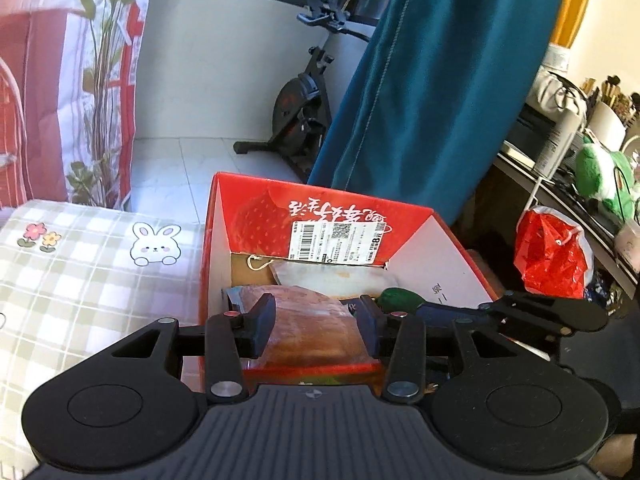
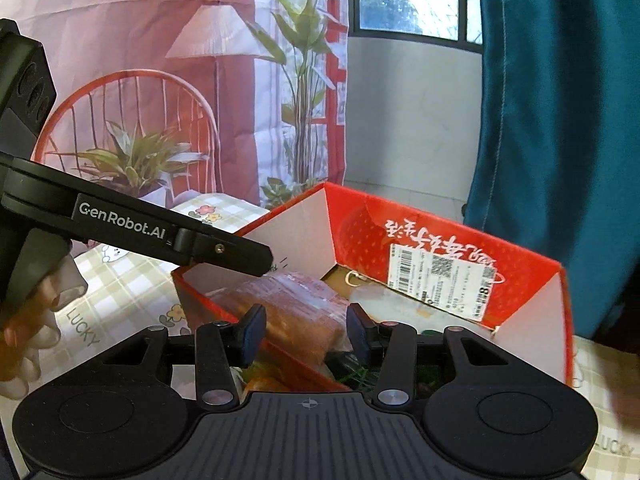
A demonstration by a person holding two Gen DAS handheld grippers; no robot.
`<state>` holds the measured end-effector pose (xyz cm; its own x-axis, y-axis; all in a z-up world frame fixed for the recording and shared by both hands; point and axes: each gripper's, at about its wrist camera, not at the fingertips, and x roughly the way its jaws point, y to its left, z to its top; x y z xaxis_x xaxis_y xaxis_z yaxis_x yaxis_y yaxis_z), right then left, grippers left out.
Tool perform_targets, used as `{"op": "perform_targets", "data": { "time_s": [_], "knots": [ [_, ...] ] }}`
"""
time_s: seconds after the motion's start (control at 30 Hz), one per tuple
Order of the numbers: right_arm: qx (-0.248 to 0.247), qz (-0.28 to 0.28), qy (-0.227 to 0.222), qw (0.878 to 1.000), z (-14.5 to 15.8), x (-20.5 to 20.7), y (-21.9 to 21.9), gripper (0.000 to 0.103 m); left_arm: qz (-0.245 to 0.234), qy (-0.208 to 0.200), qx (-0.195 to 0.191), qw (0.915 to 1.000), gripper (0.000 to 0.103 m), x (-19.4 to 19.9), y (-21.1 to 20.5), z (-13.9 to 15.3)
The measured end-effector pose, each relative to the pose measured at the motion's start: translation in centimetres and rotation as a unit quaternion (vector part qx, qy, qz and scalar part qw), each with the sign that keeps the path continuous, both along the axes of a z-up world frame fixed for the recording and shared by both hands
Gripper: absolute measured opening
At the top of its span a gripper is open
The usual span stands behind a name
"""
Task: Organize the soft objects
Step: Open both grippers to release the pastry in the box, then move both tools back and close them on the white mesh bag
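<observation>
Both grippers are over the red box (image 1: pixel 256 208), which sits at the edge of a checked cloth (image 1: pixel 80 264) with a bunny print. Between the left gripper (image 1: pixel 316 328) fingers there's an orange-brown pack (image 1: pixel 312 320) in clear wrap, lying inside the box; the pads look right up against its sides, but I can't tell if they're actually squeezing it. The right gripper (image 2: pixel 306 334) frames the same pack (image 2: pixel 296 312) from the other side, jaws partly apart, and again I can't tell if it's gripping. A green soft thing (image 1: pixel 400 298) lies in the box just right of the pack. Teal curtain (image 1: pixel 432 80) behind.
</observation>
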<state>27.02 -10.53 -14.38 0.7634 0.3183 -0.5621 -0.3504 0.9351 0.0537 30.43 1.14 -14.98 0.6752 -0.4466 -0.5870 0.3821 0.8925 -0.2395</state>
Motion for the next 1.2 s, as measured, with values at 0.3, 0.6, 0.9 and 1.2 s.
{"op": "perform_targets", "data": {
  "time_s": [0.3, 0.6, 0.9, 1.2],
  "knots": [
    [0.006, -0.011, -0.021, 1.0, 1.4, -5.6, -1.3, 0.041, -0.007, -0.021, 0.016, 0.9996, 0.051, -5.0, -0.3, 0.5],
    [0.028, -0.04, -0.008, 0.999, -0.3, -10.9, -3.0, 0.042, -0.024, -0.01, 0.025, 0.9994, 0.059, -8.8, -0.5, -1.7],
    [0.041, -0.102, 0.053, 0.993, -4.9, -14.7, -4.7, 0.05, -0.033, 0.033, 0.038, 0.9982, 0.082, -8.9, -0.8, -6.2],
    [0.05, -0.142, 0.105, 0.983, -8.6, -15.6, -6.1, 0.053, -0.021, 0.061, 0.056, 0.9963, 0.082, -7.5, -1.6, -10.0]
  ]
}}
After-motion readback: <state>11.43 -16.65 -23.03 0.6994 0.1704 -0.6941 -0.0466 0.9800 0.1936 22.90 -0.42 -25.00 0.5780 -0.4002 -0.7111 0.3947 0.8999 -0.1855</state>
